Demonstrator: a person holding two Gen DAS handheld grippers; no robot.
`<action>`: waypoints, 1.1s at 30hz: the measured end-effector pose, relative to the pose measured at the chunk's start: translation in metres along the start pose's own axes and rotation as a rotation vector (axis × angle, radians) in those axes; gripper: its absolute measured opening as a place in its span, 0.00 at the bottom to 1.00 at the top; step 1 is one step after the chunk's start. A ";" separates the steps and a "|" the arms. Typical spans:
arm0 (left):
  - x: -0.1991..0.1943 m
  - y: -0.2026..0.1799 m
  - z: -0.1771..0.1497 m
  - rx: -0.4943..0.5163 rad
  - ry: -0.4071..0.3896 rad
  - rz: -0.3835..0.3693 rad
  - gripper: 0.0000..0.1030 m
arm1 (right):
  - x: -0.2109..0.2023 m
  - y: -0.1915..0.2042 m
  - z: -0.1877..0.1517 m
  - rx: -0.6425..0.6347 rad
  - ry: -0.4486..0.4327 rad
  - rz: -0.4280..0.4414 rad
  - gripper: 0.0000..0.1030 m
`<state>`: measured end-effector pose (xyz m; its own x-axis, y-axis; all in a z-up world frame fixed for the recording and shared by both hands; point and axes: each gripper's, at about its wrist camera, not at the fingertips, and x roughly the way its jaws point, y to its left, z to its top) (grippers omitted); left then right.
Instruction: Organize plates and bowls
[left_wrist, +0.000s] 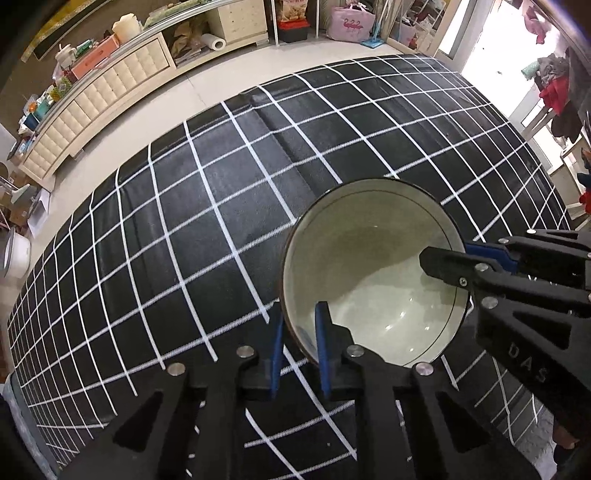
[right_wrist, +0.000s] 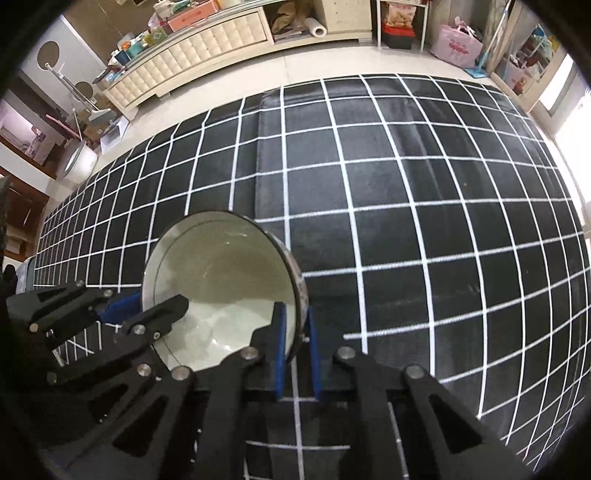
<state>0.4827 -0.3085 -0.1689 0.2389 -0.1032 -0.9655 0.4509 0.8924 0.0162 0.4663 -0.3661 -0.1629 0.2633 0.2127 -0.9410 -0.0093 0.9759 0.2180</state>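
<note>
A pale green bowl (left_wrist: 369, 273) with a dark rim is held just above a black tablecloth with a white grid (left_wrist: 184, 229). My left gripper (left_wrist: 301, 328) is shut on the bowl's near-left rim, one blue pad inside and one outside. My right gripper (left_wrist: 454, 254) comes in from the right and is shut on the bowl's right rim. In the right wrist view the bowl (right_wrist: 221, 280) sits at lower left, my right gripper (right_wrist: 295, 332) clamps its right rim, and my left gripper (right_wrist: 147, 306) clamps its left rim. No plates are in view.
The checked tablecloth (right_wrist: 406, 221) covers the whole table, with a raised fold (left_wrist: 280, 129) running across it. Beyond the far edge is tiled floor, a long cream cabinet (left_wrist: 99, 99) with clutter, and a pink bag (right_wrist: 460, 46).
</note>
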 end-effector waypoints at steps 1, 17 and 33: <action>-0.002 -0.001 -0.002 0.001 0.000 -0.001 0.14 | -0.001 0.002 -0.001 0.003 0.002 0.001 0.14; -0.092 0.019 -0.063 -0.024 -0.057 0.034 0.13 | -0.071 0.063 -0.040 -0.035 -0.061 0.026 0.14; -0.150 0.070 -0.175 -0.101 -0.056 0.074 0.13 | -0.078 0.146 -0.105 -0.118 -0.048 0.061 0.14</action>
<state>0.3277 -0.1537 -0.0688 0.3172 -0.0569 -0.9466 0.3418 0.9380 0.0581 0.3434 -0.2351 -0.0850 0.3047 0.2725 -0.9126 -0.1398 0.9606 0.2402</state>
